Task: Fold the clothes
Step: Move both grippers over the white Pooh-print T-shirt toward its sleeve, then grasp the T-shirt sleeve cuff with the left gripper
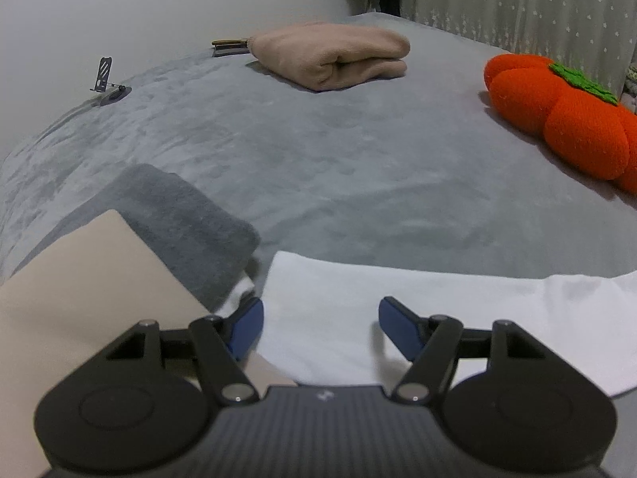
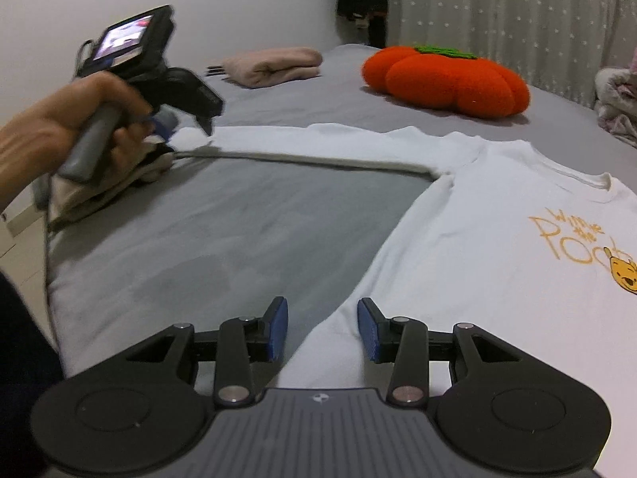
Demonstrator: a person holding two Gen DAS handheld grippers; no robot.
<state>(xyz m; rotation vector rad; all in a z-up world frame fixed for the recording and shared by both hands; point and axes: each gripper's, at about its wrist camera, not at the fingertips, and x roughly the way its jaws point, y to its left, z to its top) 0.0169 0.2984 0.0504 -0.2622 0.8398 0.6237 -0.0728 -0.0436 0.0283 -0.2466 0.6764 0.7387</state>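
Note:
A white sweatshirt [image 2: 497, 259] with a yellow bear print lies flat on the grey bed. Its sleeve [image 2: 318, 143] stretches out to the left. My right gripper [image 2: 323, 326] hovers open over the garment's left side edge, and the cloth lies below the gap, not pinched. A person's hand [image 2: 79, 119] holds my left gripper [image 2: 187, 127] at the cuff end of that sleeve. In the left wrist view the left gripper [image 1: 322, 326] stands open above the sleeve [image 1: 398, 310], blue pads wide apart on either side of the cloth.
A stack of folded clothes, beige [image 1: 79, 298] on grey [image 1: 179, 219], lies just left of the cuff. A folded pink garment [image 1: 334, 55] and an orange pumpkin cushion [image 1: 565, 111] sit farther back. A phone stand [image 1: 105, 83] stands by the wall. Grey bedspread [image 2: 219, 231] lies between sleeve and body.

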